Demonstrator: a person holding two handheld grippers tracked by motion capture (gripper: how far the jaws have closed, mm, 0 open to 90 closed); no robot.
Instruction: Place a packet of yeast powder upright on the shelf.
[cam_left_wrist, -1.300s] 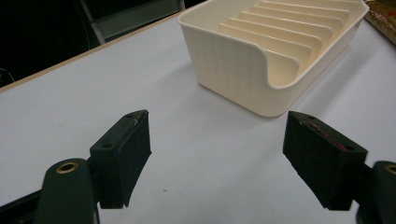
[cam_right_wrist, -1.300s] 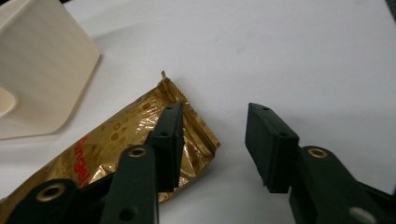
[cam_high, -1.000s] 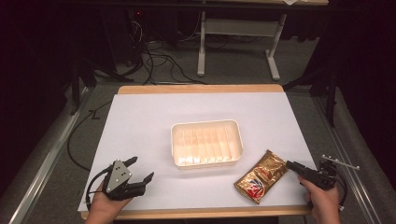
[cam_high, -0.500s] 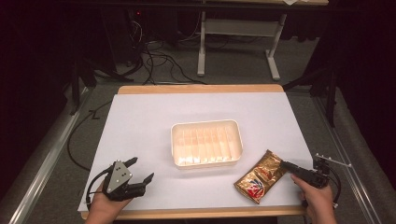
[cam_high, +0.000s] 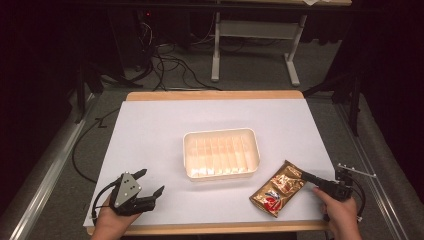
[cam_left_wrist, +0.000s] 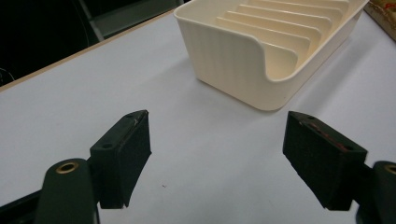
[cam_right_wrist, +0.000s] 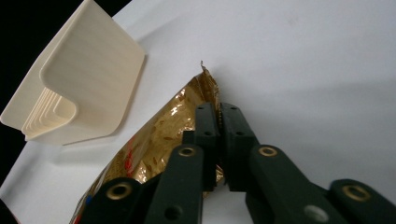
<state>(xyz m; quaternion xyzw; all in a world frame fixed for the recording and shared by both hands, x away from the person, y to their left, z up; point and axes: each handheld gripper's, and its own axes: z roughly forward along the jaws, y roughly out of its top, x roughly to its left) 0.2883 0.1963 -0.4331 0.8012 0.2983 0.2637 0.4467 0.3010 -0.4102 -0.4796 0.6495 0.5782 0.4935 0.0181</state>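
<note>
A gold foil snack packet (cam_high: 276, 194) with a red patch lies on the white table (cam_high: 165, 125), near its front right. My right gripper (cam_high: 300, 174) has just been closing and is now shut on the packet's near right edge. In the right gripper view the two black jaws meet over the crinkled foil (cam_right_wrist: 163, 126), with my right gripper (cam_right_wrist: 219, 109) pinching it. My left gripper (cam_high: 151, 181) rests at the front left, open. In the left gripper view its pads (cam_left_wrist: 126, 154) stand wide apart with bare table between them, around my left gripper (cam_left_wrist: 219, 122).
A cream ribbed tray (cam_high: 220, 134) sits in the middle of the table, left of the packet; it is also the cream tray (cam_left_wrist: 233, 70) and the cream tray (cam_right_wrist: 93, 65). Cables and metal frame legs lie on the floor beyond the far edge.
My right gripper has edged left onto the packet's edge and its jaws have closed on the foil. The left gripper has stayed where it was.
</note>
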